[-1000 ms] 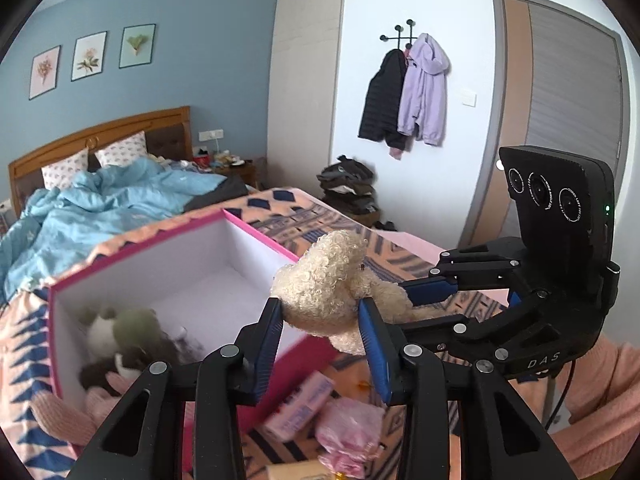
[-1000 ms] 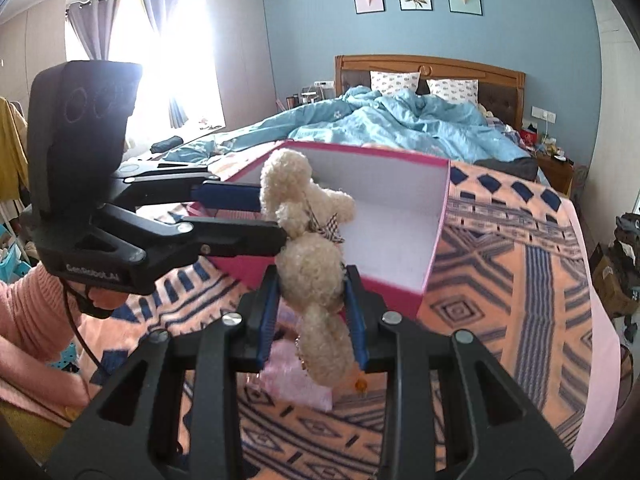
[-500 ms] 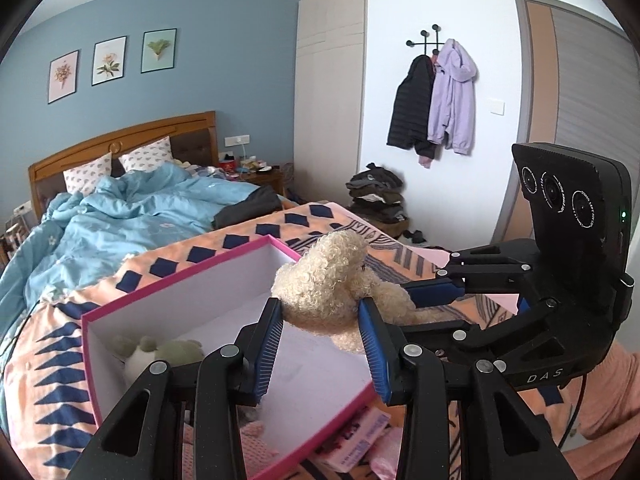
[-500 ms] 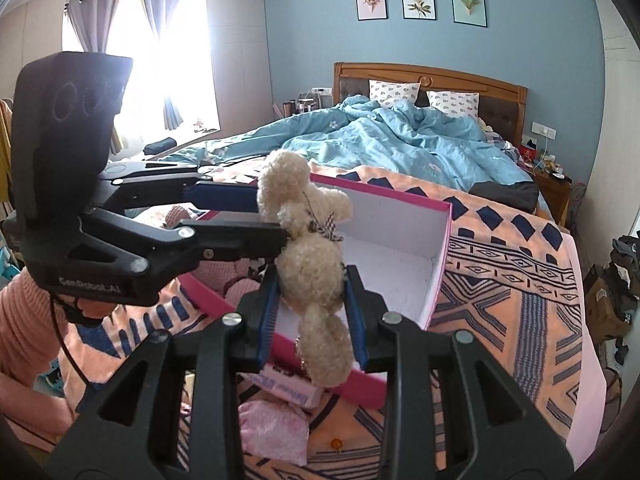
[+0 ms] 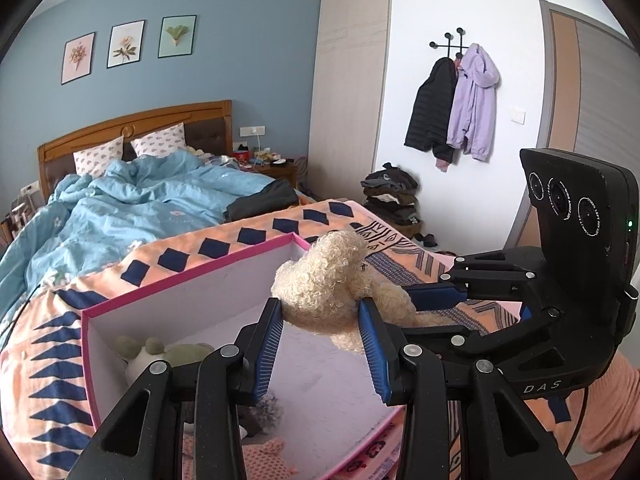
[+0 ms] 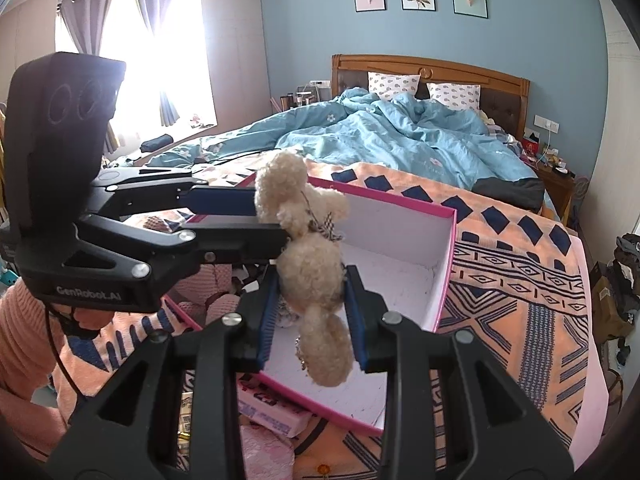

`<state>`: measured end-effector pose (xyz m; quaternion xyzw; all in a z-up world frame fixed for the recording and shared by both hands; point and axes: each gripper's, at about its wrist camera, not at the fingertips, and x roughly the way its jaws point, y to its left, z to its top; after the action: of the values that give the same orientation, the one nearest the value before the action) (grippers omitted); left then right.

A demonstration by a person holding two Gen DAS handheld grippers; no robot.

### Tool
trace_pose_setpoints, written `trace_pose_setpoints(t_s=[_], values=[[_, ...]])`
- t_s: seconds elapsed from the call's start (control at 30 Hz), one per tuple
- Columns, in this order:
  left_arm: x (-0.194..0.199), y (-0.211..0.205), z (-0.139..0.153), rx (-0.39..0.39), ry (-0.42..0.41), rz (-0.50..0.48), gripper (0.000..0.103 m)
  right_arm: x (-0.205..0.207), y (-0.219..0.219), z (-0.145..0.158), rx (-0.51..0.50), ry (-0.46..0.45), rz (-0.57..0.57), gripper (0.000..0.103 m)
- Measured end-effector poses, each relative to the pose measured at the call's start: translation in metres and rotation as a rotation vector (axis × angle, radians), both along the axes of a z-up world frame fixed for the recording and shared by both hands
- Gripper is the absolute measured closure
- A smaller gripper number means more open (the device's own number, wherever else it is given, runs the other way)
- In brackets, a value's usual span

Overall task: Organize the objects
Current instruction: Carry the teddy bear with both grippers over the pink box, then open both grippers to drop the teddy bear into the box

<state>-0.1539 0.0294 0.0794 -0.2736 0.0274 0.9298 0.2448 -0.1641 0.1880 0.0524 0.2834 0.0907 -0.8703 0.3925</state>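
We have both tools on one thing. Our left gripper (image 5: 320,318) is clenched on the head of the curly cream teddy bear (image 5: 324,284), the blue pads pressing in at each side below its ear. Our right gripper (image 6: 312,304) is clenched on the same bear's belly, with its legs hanging down between the fingers and a small checked bow at the neck just above them. In the right wrist view the left gripper comes in from the left and meets the bear at the head, so the two grips sit one above the other, close together.

The bear hangs in the air over the open pink-edged box (image 5: 180,276), above the box's bare white floor. At the near left corner of the box lies a green and white plush toy (image 5: 160,354), and pink knitted things lie against its near side. The box rests on the orange patterned blanket (image 6: 520,280), with the blue duvet (image 5: 132,200) farther off.

We judge the bear light, soft and springy: the pile gives under the pads and will not slip easily, and nothing about it is fragile. The belly is the fullest part and the surest hold; the head alone would let the body swing.
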Motion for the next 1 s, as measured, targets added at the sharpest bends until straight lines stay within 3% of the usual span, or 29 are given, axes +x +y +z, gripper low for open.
trace_pose_setpoints(t_s=[1.0], values=[[-0.043, 0.005, -0.021, -0.038, -0.078, 0.045, 0.065, -0.043, -0.011, -0.022, 0.039, -0.087, -0.04, 0.069]])
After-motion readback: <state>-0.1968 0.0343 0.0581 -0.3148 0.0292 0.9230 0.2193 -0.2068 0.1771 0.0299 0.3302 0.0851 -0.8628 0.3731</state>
